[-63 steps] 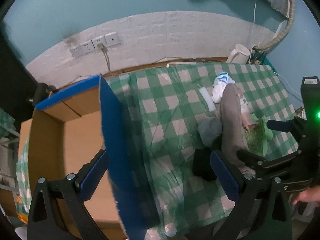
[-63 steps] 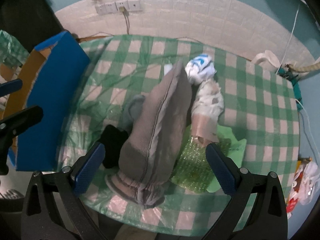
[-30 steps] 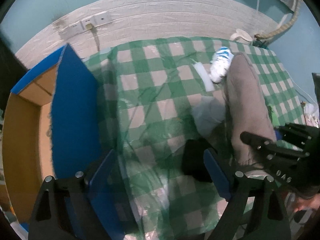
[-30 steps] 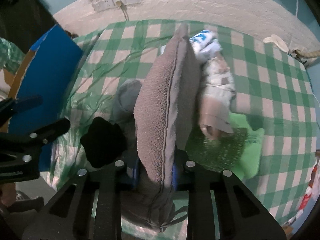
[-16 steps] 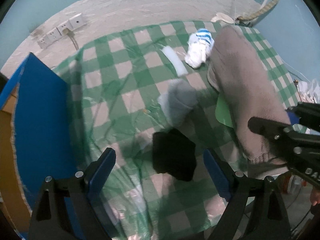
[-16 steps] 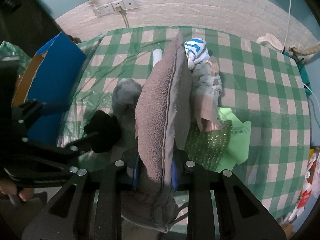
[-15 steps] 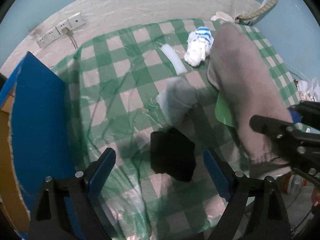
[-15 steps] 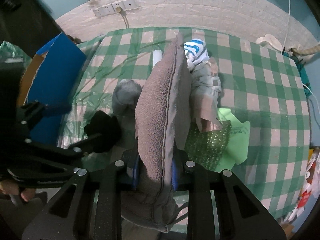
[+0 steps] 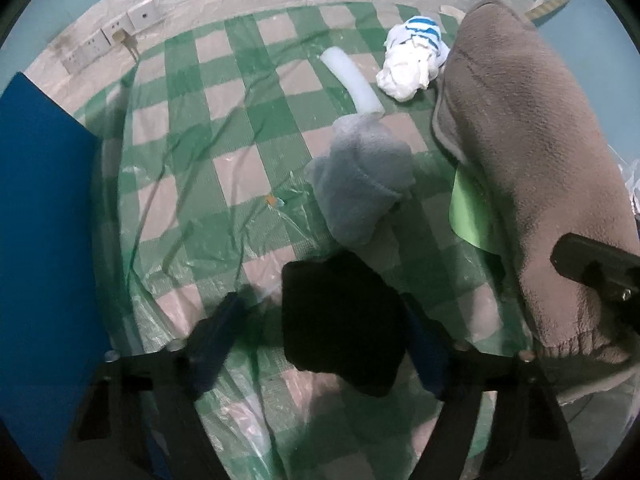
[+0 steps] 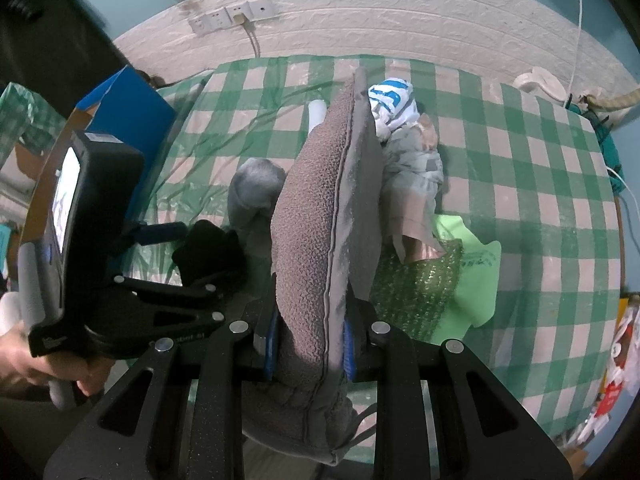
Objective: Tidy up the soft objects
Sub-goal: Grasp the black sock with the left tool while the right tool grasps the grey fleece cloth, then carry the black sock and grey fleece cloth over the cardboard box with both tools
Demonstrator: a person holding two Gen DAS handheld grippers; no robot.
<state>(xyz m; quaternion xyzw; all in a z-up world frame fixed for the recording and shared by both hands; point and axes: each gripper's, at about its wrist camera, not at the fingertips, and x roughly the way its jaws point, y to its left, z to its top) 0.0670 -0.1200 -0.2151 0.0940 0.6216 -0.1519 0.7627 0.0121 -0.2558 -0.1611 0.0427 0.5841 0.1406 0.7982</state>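
My right gripper (image 10: 310,344) is shut on a long grey-brown fleece cushion (image 10: 324,216) and holds it on edge above the green checked tablecloth (image 10: 520,160); the cushion also shows at the right of the left wrist view (image 9: 532,152). My left gripper (image 9: 320,336) is open, its blue fingers on either side of a black soft lump (image 9: 340,320), which also shows in the right wrist view (image 10: 208,252). A light grey soft bundle (image 9: 360,184) lies just beyond it. A white and blue-striped cloth ball (image 9: 414,64) lies at the back.
A blue-sided cardboard box (image 9: 44,240) stands at the left table edge. A white tube (image 9: 350,80) lies near the grey bundle. A green bubble-wrap sheet (image 10: 416,280), green paper (image 10: 476,280) and a grey-beige garment (image 10: 416,184) lie right of the cushion. A clear plastic film covers the cloth.
My right gripper closed on the cushion and lifted it on edge. My left gripper moved from the box to the black lump and now straddles it.
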